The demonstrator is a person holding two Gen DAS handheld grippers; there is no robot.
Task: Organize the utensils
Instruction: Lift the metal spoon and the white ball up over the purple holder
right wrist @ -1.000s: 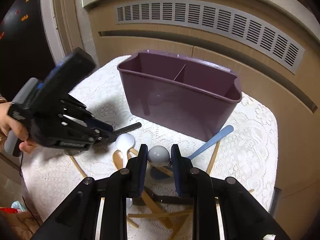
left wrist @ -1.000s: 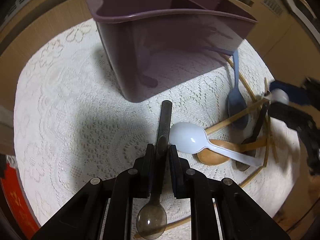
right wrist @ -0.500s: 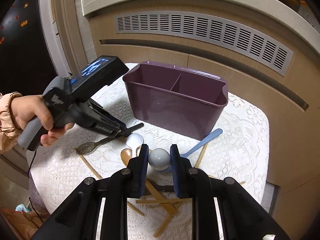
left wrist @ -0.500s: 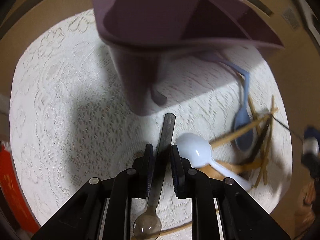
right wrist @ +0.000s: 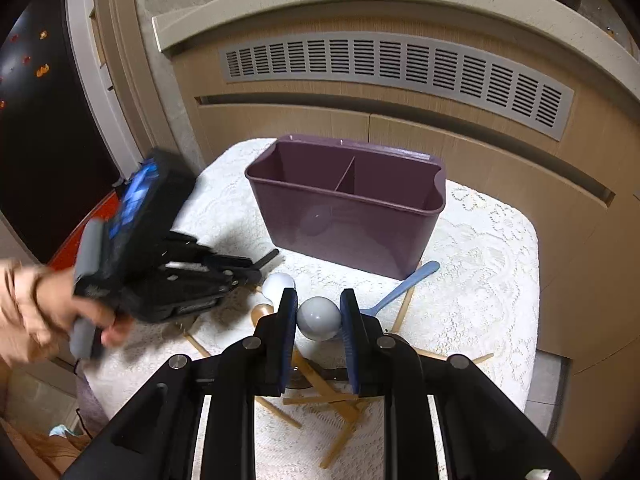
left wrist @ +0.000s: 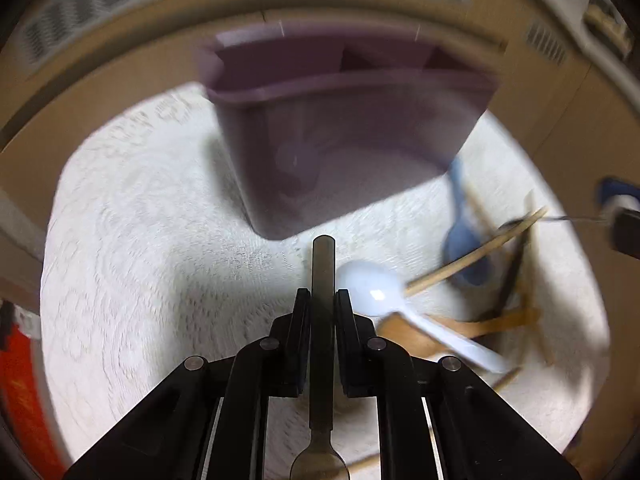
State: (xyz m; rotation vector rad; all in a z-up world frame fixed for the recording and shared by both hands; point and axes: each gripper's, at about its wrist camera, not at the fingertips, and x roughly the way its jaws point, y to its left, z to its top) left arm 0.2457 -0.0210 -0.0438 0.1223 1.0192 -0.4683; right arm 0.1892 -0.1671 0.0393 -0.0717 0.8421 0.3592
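My left gripper (left wrist: 322, 300) has a dark translucent spoon (left wrist: 323, 264) by the handle. The jaws are closing on it, with the handle tip pointing ahead and the bowl back under the gripper. It hangs above the lace cloth in front of the purple two-compartment caddy (left wrist: 348, 136). My right gripper (right wrist: 319, 308) is shut on the bowl of a grey spoon (right wrist: 319, 318), raised over the utensil pile before the caddy (right wrist: 344, 216). In the right wrist view, the left gripper (right wrist: 256, 270) is at the left, held by a hand.
On the cloth lie a white plastic spoon (left wrist: 372, 284), a blue spoon (left wrist: 466, 252), a wooden spoon (left wrist: 404, 334) and several wooden chopsticks (right wrist: 316, 380). The small cloth-covered table (right wrist: 492, 280) stands against a wooden cabinet with a vent grille (right wrist: 400, 68).
The left gripper has swung up with the dark spoon and now faces the caddy's rim; its view is blurred. The right gripper has risen with the grey spoon.
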